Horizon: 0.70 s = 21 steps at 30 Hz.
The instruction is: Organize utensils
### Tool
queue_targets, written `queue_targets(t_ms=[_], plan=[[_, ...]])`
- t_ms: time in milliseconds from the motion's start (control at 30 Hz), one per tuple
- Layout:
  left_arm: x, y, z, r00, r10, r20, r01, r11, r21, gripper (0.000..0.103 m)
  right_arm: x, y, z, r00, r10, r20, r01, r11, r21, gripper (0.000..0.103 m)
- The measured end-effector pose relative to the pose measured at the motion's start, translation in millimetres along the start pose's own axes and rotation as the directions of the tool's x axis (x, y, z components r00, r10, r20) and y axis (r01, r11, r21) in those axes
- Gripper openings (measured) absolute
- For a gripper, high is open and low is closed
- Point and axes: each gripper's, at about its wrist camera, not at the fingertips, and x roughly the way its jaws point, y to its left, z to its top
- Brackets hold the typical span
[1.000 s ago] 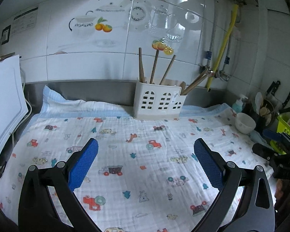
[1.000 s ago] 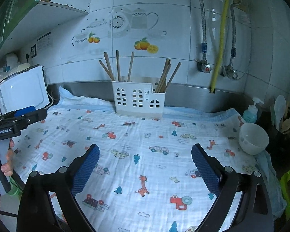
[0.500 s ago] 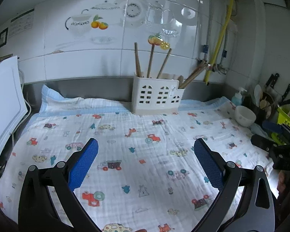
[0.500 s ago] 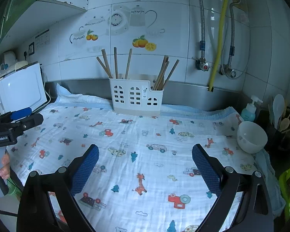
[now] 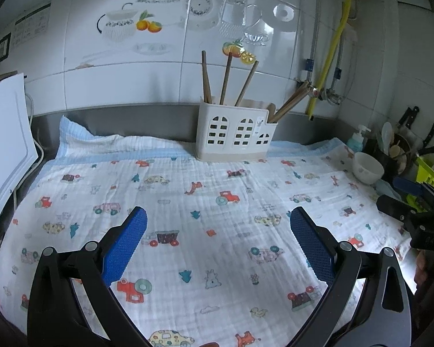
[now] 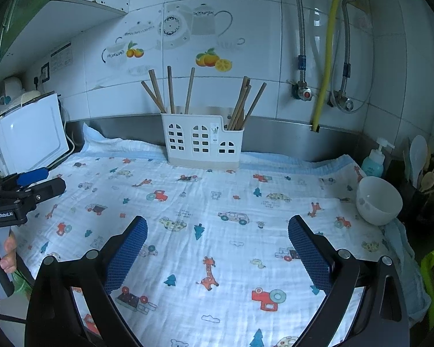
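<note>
A white utensil holder (image 5: 235, 133) (image 6: 201, 144) with window cut-outs stands at the back of the counter against the steel splash strip. Wooden chopsticks (image 5: 225, 78) (image 6: 170, 89) stick up from its left part, and another bundle (image 5: 289, 102) (image 6: 244, 104) leans out of its right part. My left gripper (image 5: 218, 225) is open over the printed cloth (image 5: 217, 231), well short of the holder, with nothing between its blue pads. My right gripper (image 6: 217, 231) is likewise open and empty above the cloth (image 6: 231, 231). Each gripper shows at the edge of the other's view.
A white bowl (image 6: 379, 199) (image 5: 367, 167) sits at the cloth's right edge, beside a soap bottle (image 6: 374, 160) and a dark pot of spoons (image 6: 428, 179). A white board (image 5: 5, 141) leans at the left. A yellow hose (image 6: 327, 49) and taps hang on the tiled wall.
Both grippers have drawn back a little from the holder and tilted; the holder looks slightly farther. Both stay open and empty.
</note>
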Motion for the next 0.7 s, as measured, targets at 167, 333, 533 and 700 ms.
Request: queue_targets(t_ms=[167, 333, 533, 700], plan=[[0.8, 0.4, -1.4, 1.0, 0.003, -0.006, -0.003, 1.0, -0.004, 0.098, -0.1, 0.0, -0.2, 1.0, 0.001, 0.002, -0.001, 1.0, 0.0, 0.095], [1.6, -0.5, -2.2, 1.0, 0.003, -0.013, -0.003, 1.0, -0.001, 0.098, 0.6, -0.1, -0.5, 1.0, 0.002, 0.001, -0.002, 1.0, 0.0, 0.095], [2.9, -1.4, -4.3, 1.0, 0.004, -0.023, -0.004, 1.0, 0.002, 0.098, 2.7, -0.8, -1.7, 1.0, 0.003, -0.003, -0.003, 1.0, 0.004, 0.096], [3.7, -2.3, -5.4, 0.999, 0.009, -0.03, -0.008, 1.0, 0.006, 0.098, 2.7, -1.0, -2.3, 1.0, 0.005, -0.002, -0.005, 1.0, 0.005, 0.096]])
